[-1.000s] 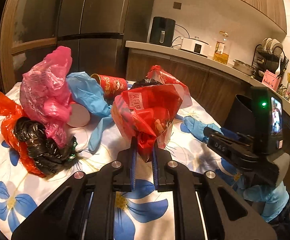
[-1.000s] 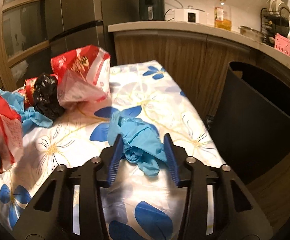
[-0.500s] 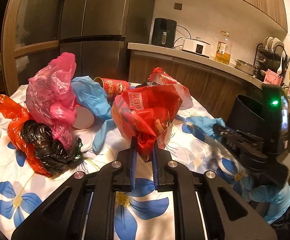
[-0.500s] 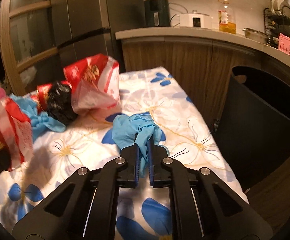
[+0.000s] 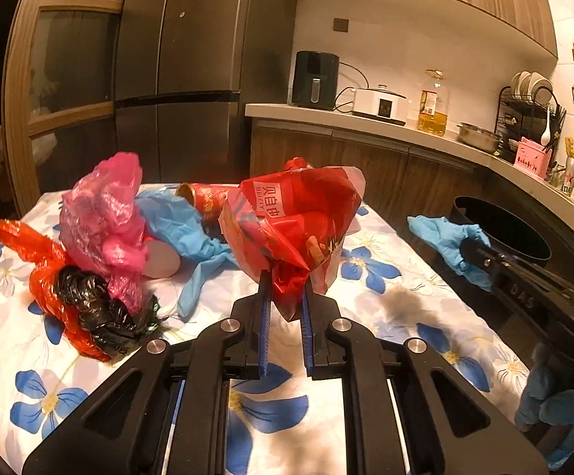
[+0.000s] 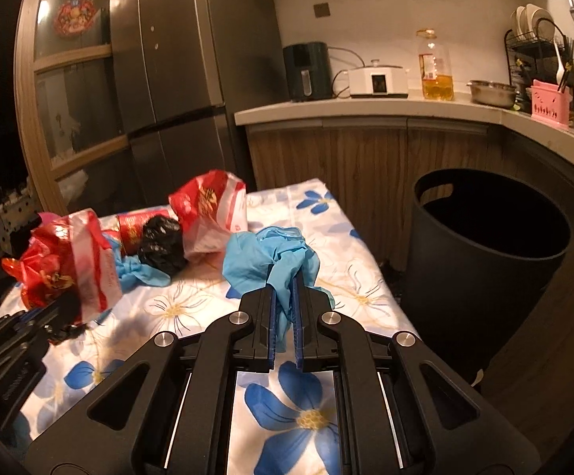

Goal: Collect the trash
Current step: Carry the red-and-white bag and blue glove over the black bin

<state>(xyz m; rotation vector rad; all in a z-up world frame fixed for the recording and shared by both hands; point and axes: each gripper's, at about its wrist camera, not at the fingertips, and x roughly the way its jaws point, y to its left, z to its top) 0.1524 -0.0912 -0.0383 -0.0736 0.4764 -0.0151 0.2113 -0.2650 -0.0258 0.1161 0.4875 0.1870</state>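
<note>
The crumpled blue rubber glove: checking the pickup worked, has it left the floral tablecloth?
Yes. The blue glove, clamped in the right gripper, rose off the tablecloth.

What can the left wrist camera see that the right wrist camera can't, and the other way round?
Only the left view shows the pink bag, the orange bag and the black bag bundled beside it. Only the right view shows the whole black bin standing past the table's edge, and a small black bag. Both show the left gripper clamping a red bag, the right gripper clamping a blue glove, and the floral tablecloth.
</note>
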